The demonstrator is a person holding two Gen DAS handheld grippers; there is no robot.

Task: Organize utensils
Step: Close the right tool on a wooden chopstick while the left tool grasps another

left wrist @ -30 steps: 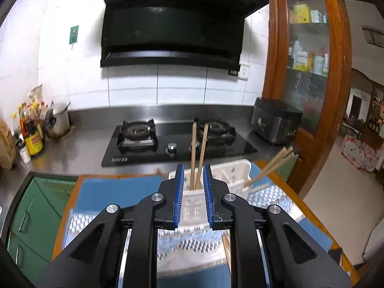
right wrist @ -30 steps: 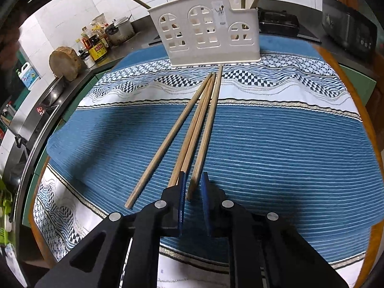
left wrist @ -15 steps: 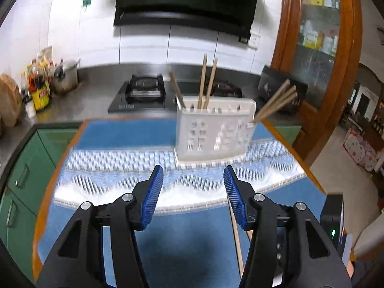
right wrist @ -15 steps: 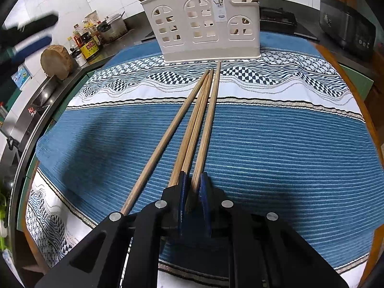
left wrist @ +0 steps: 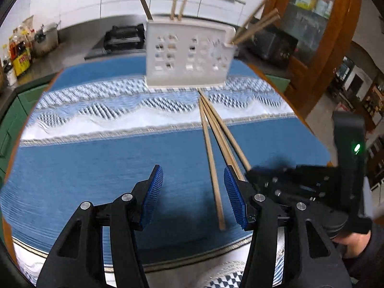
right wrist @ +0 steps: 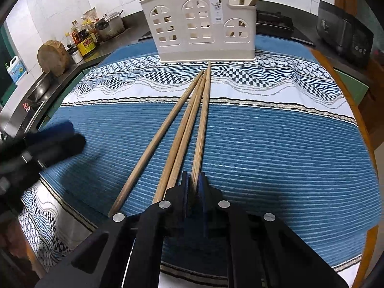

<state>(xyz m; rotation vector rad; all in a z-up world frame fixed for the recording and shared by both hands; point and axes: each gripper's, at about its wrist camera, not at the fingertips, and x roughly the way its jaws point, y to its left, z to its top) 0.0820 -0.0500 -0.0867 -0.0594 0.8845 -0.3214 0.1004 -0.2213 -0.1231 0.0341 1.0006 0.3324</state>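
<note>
chopsticks before holder

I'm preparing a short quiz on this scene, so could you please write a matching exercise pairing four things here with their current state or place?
Things:
1. left gripper
2. right gripper
3. utensil holder
4. leftmost loose chopstick

States or places:
A. stands upright at the far end of the cloth
B. lies flat on the cloth, ungripped
C. open, holding nothing
D. shut on a chopstick

Pairs: 1-C, 2-D, 3-A, 4-B
</note>
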